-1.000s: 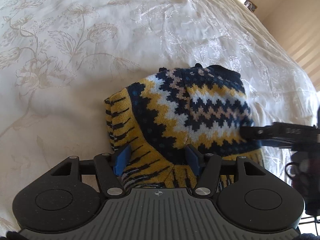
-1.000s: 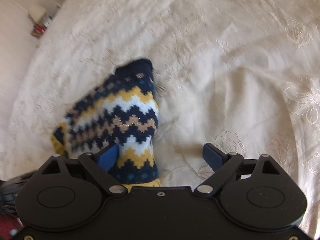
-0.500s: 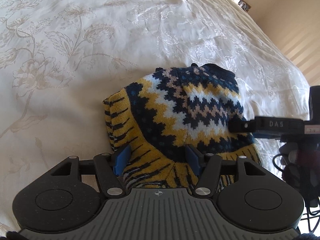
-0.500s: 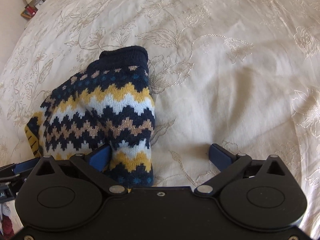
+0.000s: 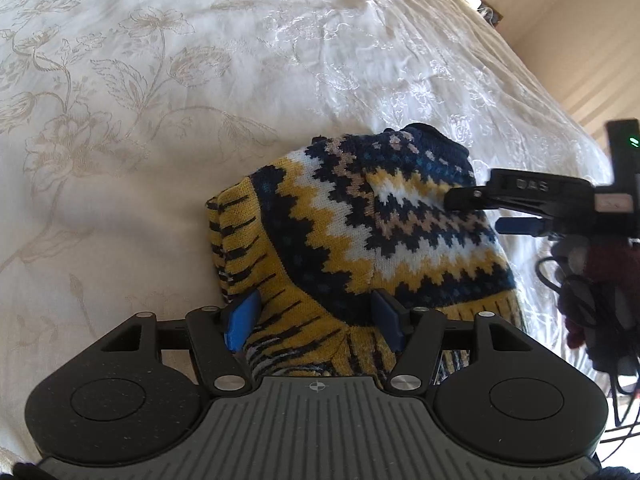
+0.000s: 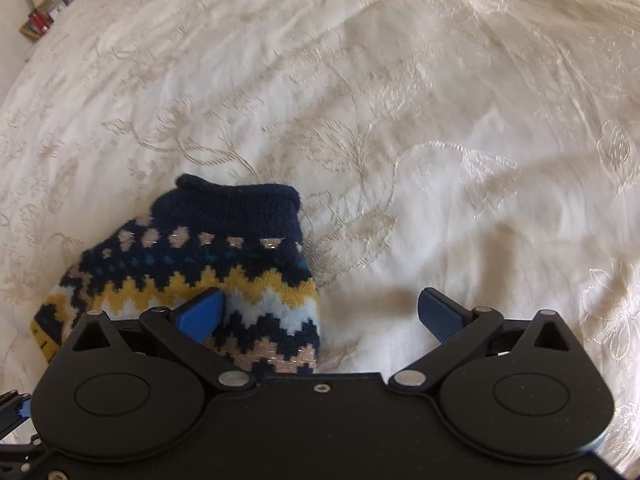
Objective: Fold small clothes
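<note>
As folded, sweater (image 5: 360,240) lies at 12 o'clock | left gripper (image 5: 316,322) straddling hem, fingers apart | right gripper (image 6: 320,314) spread wide.

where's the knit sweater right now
The knit sweater lies bunched on the cream bedspread, between the open left tongs, with the right tongs open over its right edge.

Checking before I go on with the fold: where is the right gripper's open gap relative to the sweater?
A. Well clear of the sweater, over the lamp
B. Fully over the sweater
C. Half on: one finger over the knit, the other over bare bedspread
C: the right gripper is open, one finger over the sweater, the other over the bedspread.
</note>
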`<state>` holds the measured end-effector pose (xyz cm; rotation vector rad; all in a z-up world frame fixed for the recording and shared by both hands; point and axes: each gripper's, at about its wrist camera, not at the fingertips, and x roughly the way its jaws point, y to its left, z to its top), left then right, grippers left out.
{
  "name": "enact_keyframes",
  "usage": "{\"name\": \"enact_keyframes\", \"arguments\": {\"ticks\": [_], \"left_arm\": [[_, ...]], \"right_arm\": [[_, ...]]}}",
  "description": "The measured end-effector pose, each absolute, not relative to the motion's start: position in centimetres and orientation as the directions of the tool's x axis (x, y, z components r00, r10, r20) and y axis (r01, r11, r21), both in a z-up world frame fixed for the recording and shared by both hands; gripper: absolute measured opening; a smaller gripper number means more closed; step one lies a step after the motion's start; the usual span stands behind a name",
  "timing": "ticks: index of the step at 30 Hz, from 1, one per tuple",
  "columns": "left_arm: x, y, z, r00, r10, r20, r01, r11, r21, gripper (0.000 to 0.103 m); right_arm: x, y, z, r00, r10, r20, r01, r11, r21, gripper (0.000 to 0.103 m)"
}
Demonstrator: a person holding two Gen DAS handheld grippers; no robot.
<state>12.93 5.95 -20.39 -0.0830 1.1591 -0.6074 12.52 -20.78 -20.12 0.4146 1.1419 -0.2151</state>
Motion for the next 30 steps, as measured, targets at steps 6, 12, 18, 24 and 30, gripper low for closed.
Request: {"name": "enact_keyframes", "arguments": {"ticks": [6, 12, 18, 24, 30], "left_arm": [[12.2, 6.2, -19.8, 0.287, -0.479, -0.830, 0.422, 0.841, -0.340, 0.060], [10.8, 7.3, -19.5, 0.307, -0.426, -0.851, 0.390, 0.872, -0.295, 0.075], [8.4, 9.0, -18.4, 0.365, -0.385, -0.847, 0.353, 0.900, -0.257, 0.075], [5.5, 9.3, -14.6, 0.464, -0.345, -0.816, 0.347, 0.918, -0.191, 0.075], [2.4, 7.8, -10.6, 0.517, -0.323, -0.793, 0.368, 0.920, -0.134, 0.085]], "right_arm": [[6.8, -19.0, -19.0, 0.475, 0.050, -0.878, 0.299, 0.930, 0.215, 0.102], [0.9, -18.0, -19.0, 0.496, 0.071, -0.865, 0.328, 0.907, 0.263, 0.102], [-1.7, -17.7, -18.2, 0.518, 0.073, -0.852, 0.334, 0.900, 0.280, 0.102], [-3.7, -17.1, -15.2, 0.600, 0.094, -0.794, 0.260, 0.916, 0.305, 0.102], [-5.5, -16.7, -12.5, 0.633, 0.084, -0.770, 0.235, 0.926, 0.294, 0.102]]}}
